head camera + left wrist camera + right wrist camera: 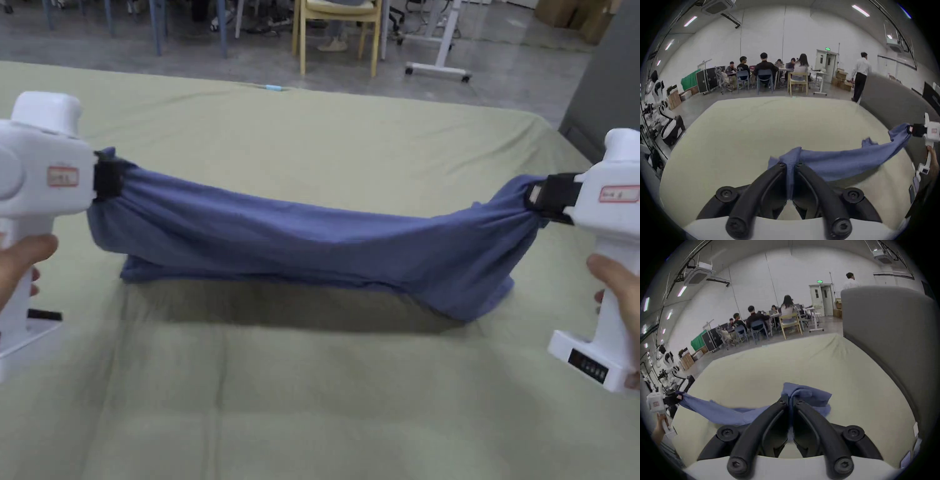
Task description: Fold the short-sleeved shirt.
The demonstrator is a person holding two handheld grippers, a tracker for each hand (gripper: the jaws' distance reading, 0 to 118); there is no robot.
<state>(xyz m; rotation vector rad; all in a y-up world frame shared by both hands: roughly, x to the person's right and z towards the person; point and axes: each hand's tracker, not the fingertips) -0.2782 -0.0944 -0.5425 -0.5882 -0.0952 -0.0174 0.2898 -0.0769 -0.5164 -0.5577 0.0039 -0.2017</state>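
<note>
Where both ends are clamped, the blue shirt [312,240] bunches.

The left gripper [107,176] is held up at the left, its jaws pressed together with blue cloth pinched between them, the left hand [20,262] wrapped round its white handle. The right gripper [545,197] mirrors it at the right, jaws likewise clamped on cloth, right hand [619,294] gripping the handle.

shirt [312,244] strung btwn grippers, over table [312,400], chairs [337,31] behind
</note>
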